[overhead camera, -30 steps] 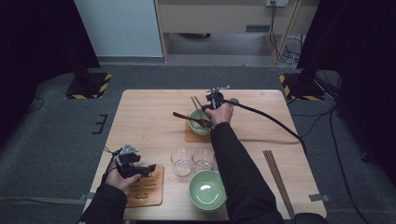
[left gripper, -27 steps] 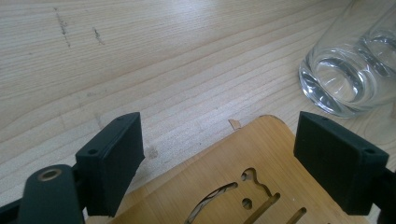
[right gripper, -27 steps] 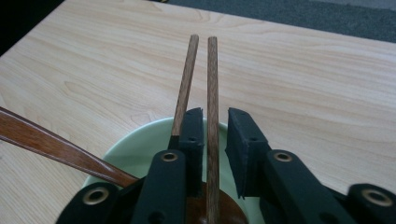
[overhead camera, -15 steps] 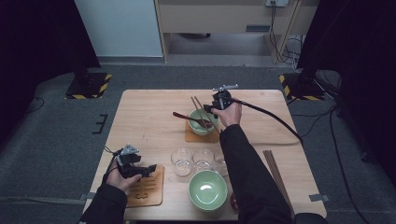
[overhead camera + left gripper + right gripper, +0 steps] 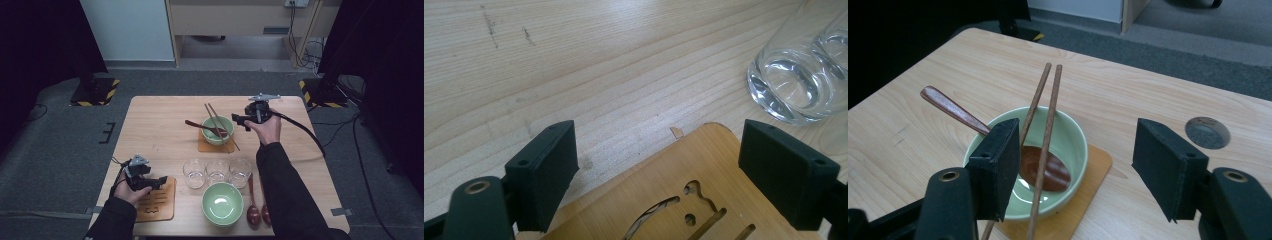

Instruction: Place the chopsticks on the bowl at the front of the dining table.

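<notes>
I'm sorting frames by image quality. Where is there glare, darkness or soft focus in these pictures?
High view: the room edges fall into deep black, the table is evenly lit, and the near green bowl shows a pale sheen. Left gripper view: bright glare washes the wood at top, and highlights ring the glass. Right gripper view: the chopsticks are sharp, while the floor beyond looks soft.

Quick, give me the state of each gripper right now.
Left gripper: open, holding nothing, above the carved wooden coaster.
Right gripper: open, holding nothing, near the pale green ceramic bowl.
</notes>
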Demonstrator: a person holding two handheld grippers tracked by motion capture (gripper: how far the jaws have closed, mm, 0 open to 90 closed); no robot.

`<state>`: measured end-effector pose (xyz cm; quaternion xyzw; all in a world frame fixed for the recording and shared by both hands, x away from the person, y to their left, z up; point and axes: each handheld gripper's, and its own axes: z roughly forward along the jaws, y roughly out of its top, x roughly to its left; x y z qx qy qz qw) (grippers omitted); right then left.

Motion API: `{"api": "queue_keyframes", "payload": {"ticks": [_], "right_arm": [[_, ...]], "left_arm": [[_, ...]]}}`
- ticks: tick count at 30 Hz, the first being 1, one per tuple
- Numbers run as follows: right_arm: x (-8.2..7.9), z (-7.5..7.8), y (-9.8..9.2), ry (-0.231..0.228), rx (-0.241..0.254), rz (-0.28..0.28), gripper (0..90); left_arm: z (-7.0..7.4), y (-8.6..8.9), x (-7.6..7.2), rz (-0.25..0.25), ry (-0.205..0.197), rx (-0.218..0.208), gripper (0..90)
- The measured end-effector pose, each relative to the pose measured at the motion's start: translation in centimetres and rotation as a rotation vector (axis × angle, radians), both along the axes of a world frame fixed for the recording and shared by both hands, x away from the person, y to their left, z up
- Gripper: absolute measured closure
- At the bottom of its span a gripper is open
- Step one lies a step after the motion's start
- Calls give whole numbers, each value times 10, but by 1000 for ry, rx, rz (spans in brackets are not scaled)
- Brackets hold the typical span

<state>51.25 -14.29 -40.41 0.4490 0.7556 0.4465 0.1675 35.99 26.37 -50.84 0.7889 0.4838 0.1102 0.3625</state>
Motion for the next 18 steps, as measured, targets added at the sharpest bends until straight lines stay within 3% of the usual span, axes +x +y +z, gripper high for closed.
{"api": "queue_keyframes", "payload": {"ticks": [7,11,18], "right_arm": [[-20,-1,-24,-34,42,7,315],[-27,-4,-32,-23,12,23,290],[-37,-14,-36,-51,8,48,261]], "left_arm": [[-1,1,0,3,2,0,154],[-1,1,0,7,2,-1,154],[-1,1,0,9,1,0,154]]}}
